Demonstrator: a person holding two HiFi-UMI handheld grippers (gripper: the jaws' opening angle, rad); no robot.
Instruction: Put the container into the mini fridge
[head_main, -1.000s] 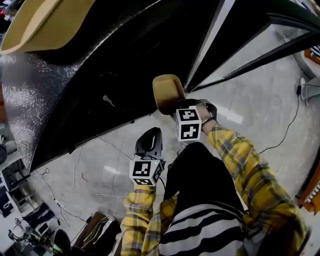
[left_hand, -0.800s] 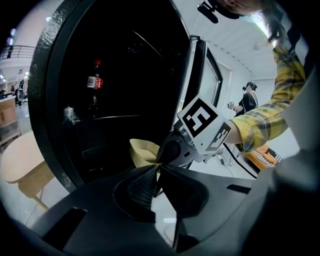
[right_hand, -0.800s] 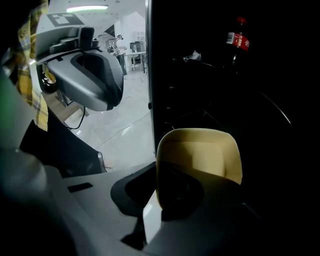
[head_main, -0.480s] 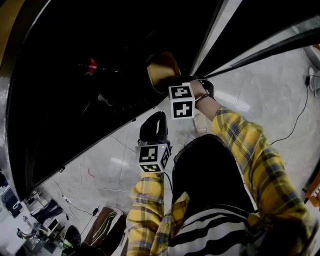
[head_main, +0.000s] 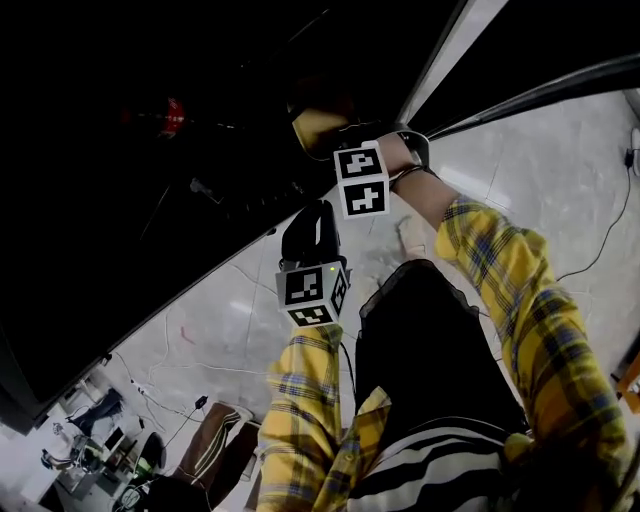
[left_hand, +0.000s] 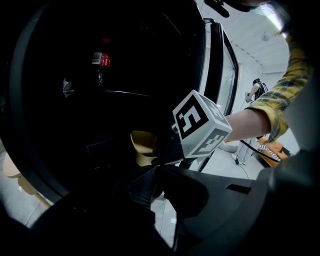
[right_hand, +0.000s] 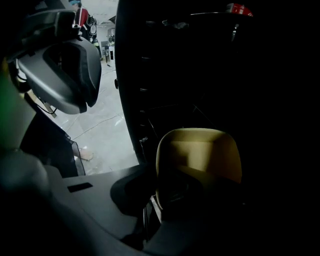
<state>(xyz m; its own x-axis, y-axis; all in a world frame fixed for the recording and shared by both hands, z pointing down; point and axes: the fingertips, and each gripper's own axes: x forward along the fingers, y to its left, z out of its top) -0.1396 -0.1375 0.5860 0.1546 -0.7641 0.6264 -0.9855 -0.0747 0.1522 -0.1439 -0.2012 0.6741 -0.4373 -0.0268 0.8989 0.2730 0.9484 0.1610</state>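
Floor: pale glossy tiles fill the lower and right parts of the head view, and a thin cable trails near the right edge.
Mini fridge: the mini fridge stands open on that floor. Its black inside takes up the whole upper left, and the fridge door angles away at the upper right.
Container: the container is a tan open-topped tub with rounded corners and a plain inside. It is held at the mouth of the fridge, top centre of the head view, against the dark cavity.
Right tool: the right tool is pinching the container's near wall.
Left tool: the left tool is just below the right one, over the floor outside the fridge. Its jaws are slightly spread, floor shows through the gap, and nothing is between them.
Red object: a small red object sits deep in the fridge, upper left.
Right gripper view only: a ladder of shelf slots runs down the fridge wall, left of the container.
Left gripper view only: a person stands far off at the right, past the door.
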